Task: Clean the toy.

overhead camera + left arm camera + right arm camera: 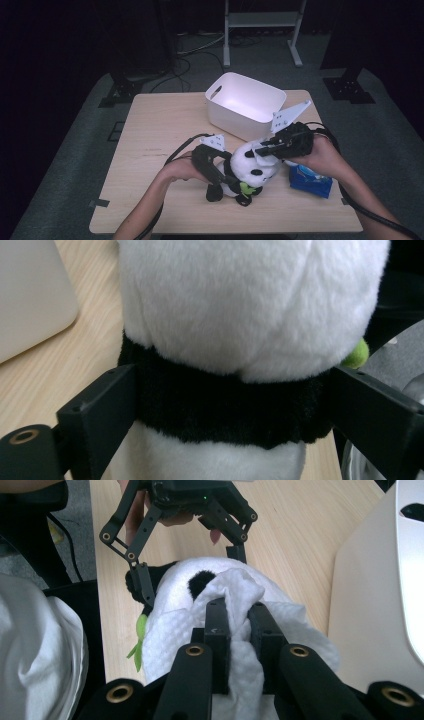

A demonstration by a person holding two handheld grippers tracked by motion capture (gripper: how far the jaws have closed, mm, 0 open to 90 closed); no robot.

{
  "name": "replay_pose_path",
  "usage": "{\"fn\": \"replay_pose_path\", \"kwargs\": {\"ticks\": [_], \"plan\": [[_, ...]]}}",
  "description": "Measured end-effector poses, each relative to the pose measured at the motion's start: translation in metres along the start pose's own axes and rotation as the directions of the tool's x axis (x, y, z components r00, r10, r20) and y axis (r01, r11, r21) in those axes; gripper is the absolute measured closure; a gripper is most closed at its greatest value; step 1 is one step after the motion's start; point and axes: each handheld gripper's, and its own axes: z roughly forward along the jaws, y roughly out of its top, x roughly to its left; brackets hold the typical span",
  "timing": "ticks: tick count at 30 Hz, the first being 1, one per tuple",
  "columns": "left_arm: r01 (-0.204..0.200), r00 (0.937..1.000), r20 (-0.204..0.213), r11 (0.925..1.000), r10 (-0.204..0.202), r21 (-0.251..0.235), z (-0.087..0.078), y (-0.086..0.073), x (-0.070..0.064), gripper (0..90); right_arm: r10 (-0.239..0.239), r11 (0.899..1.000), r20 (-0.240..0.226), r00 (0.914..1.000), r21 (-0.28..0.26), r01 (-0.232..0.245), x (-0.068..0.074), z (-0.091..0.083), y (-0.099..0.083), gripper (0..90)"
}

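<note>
1. My left tool (218, 172) clamps the panda plush (248, 170) around its black middle band, one jaw on each side, so the toy stays steady near the front edge of the table (150, 150).
2. My right tool (267, 146) is clenched on a white wipe (200, 630), pressed over the panda's head, apparently to rub it clean.
3. The white bin (245, 102) waits just behind the panda, toward the far edge; a blue packet (310, 181), likely the wipes, lies by my right hand.
4. I can read no writing on the packet or the bin.
</note>
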Motion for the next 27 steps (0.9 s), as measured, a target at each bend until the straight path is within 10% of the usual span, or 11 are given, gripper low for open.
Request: {"fn": "replay_pose_path", "kwargs": {"ticks": [27], "plan": [[-0.003, 1.0, -0.006, 0.9998, 0.003, 0.02, 0.001, 0.004, -0.002, 13.3, -0.097, 0.995, 0.025, 0.995, 0.039, 0.095, 0.008, 0.004, 0.038, 80.7]]}}
